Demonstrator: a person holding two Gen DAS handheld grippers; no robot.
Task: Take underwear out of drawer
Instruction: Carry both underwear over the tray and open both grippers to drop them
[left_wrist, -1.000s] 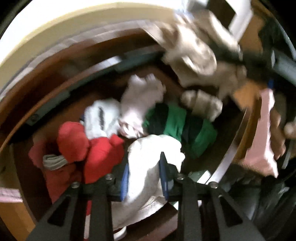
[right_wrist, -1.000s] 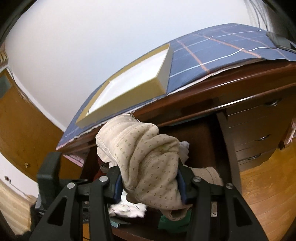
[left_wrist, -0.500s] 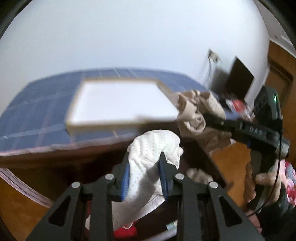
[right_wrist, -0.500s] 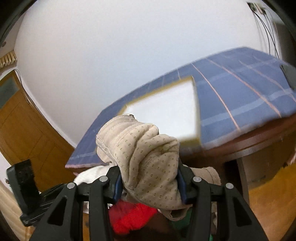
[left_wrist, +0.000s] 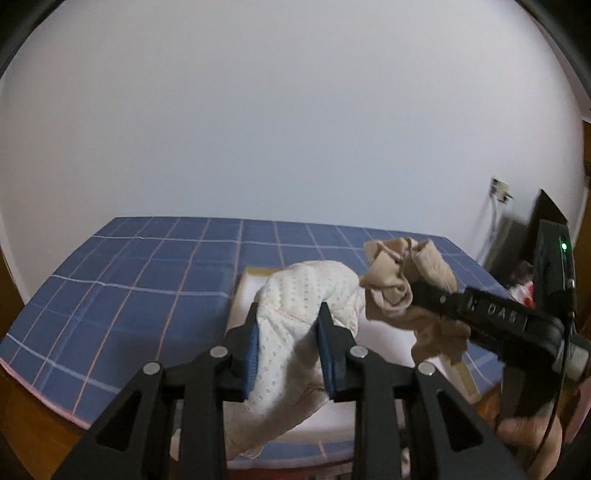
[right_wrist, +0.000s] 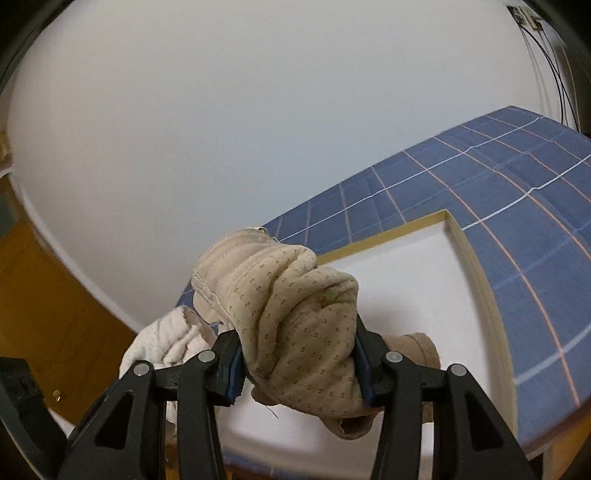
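Observation:
My left gripper (left_wrist: 289, 330) is shut on white dotted underwear (left_wrist: 295, 325), which hangs down between its blue pads over the white tray (left_wrist: 243, 295). Right of it, the right gripper (left_wrist: 424, 291) carries beige underwear (left_wrist: 402, 284) above the same tray. In the right wrist view my right gripper (right_wrist: 299, 354) is shut on that bunched beige dotted underwear (right_wrist: 291, 314), held over the white tray (right_wrist: 424, 295). The white underwear (right_wrist: 166, 339) shows at lower left there. The drawer is out of sight.
The shallow tray with a tan rim (right_wrist: 476, 273) lies on a blue checked cloth (left_wrist: 147, 266) covering the wooden table top. A white wall stands behind. A wooden door (right_wrist: 48, 317) is at left, cables and a dark device (left_wrist: 546, 229) at far right.
Both grippers rose out of the drawer with their garments and now hang over the tray on the table top. The drawer's red, green and white clothes have dropped out of view.

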